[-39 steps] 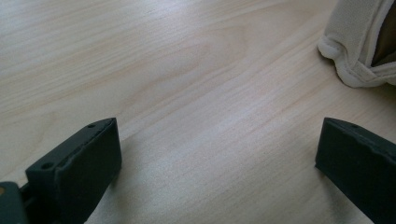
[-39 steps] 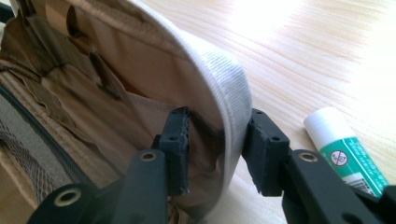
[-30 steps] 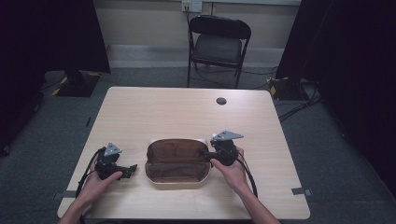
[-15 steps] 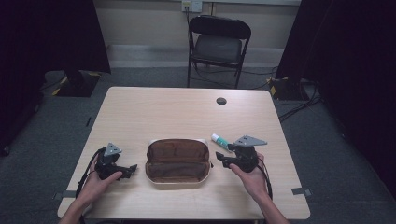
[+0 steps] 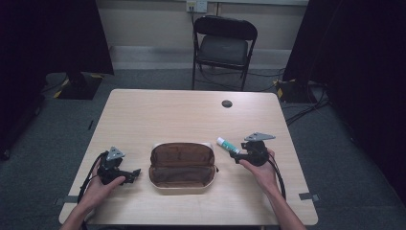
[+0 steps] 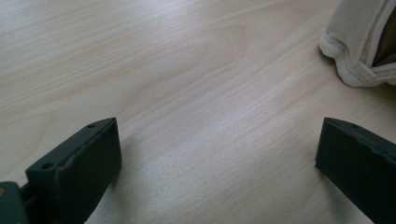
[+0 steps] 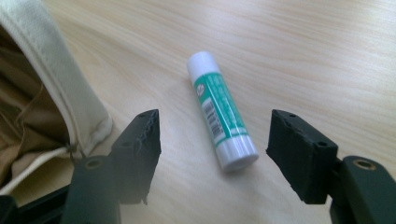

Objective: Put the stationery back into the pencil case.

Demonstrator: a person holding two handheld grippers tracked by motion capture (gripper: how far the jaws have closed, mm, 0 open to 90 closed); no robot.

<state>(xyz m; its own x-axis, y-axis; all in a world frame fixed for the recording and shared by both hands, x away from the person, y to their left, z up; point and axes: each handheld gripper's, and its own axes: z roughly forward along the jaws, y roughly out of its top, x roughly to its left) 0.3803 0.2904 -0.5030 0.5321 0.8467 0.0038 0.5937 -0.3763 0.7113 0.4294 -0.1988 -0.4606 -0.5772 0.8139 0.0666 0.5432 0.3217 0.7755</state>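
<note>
**A:** Where does your work stand right now?

**B:** Your right tongs (image 7: 212, 140) sit low over the wooden surface (image 5: 167, 115), spread apart, with a glue stick (image 7: 221, 111) lying flat between the two black jaws. Neither jaw touches it. The stick is white with a green label, and in the high view it (image 5: 228, 145) rests just off the right end of the pencil case (image 5: 182, 164), close beside it but apart.

**A:** And the case?

**B:** It lies unzipped at the middle of the near edge, cream outside and brown inside. I cannot make out anything inside it.

**A:** Your other hand?

**B:** Your left tongs (image 5: 135, 172) rest on the surface left of the case, jaws spread wide over bare wood, pinching nothing. A corner of the cream case (image 6: 359, 51) shows just past them.

**A:** Which step is this, then?

**B:** My reading: you are lining up to pick the glue stick up, likely for the open case. Next, close your right jaws evenly across the round barrel near its middle, since it may roll away from a lopsided squeeze, then lift and carry it over the case's opening.
</note>
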